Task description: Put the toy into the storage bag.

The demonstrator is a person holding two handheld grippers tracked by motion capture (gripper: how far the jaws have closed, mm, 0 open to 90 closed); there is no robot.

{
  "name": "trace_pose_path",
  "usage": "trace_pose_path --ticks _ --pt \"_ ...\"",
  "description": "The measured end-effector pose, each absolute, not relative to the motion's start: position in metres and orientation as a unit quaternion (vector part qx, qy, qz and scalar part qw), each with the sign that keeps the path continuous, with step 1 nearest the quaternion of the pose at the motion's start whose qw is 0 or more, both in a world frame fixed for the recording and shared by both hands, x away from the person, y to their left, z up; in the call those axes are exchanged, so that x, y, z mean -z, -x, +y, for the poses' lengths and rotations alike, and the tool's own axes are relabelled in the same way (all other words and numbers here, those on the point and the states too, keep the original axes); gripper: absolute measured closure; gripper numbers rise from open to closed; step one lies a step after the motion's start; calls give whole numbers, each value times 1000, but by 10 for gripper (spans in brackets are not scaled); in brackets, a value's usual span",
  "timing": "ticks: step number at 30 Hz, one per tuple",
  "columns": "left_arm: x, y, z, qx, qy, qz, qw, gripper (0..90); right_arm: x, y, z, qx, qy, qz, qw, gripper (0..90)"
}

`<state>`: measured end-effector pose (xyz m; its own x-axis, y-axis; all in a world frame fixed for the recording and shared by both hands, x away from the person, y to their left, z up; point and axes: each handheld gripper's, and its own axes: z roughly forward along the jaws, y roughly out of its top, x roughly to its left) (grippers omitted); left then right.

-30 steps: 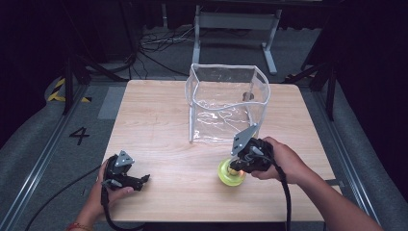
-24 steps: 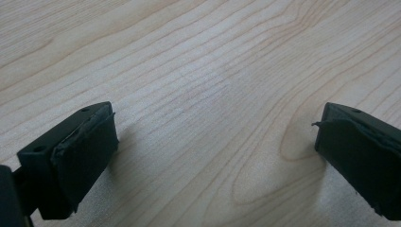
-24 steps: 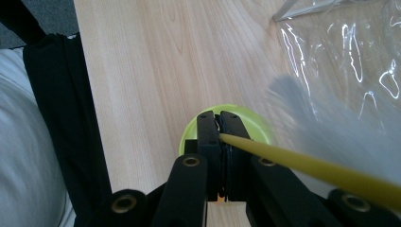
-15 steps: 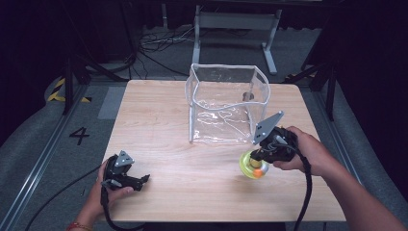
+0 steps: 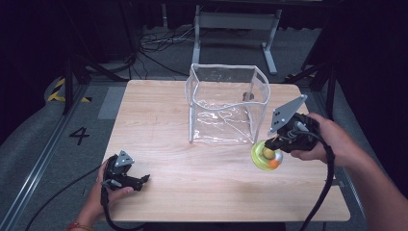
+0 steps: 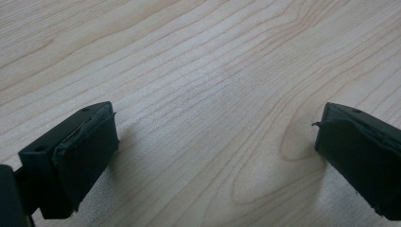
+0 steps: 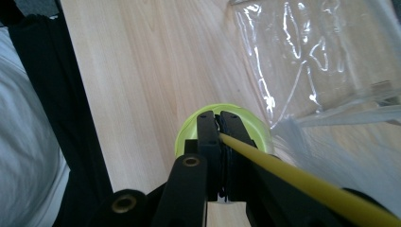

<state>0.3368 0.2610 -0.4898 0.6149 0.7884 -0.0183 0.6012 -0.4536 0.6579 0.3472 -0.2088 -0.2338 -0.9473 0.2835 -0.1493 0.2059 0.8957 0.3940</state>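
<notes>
My right tool (image 5: 272, 148) is clenched on a yellow-green toy (image 5: 266, 156), lifted beside the clear bin (image 5: 226, 103), probably to drop in; my left tool (image 5: 139, 181) rests released on the worktop (image 5: 159, 125)

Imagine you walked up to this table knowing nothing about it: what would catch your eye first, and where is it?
First, the bright yellow-green disc with an orange ball, clamped in the right gripper just off the near right corner of the clear plastic bag that stands open mid-table. Next, that glossy, crinkled bag itself, with one small dark item inside. Last, the left gripper at the near left of the wooden table, jaws wide apart over bare wood.
</notes>
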Motion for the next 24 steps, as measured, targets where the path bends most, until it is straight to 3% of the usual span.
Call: trace_pose_path --ticks 13,24 --pt "490 -337 261 -146 -840 414 319 6 169 -362 -200 -183 -120 967 130 881" --pt "490 -337 261 -146 -841 414 318 6 143 -392 -185 -164 -122 970 135 877"
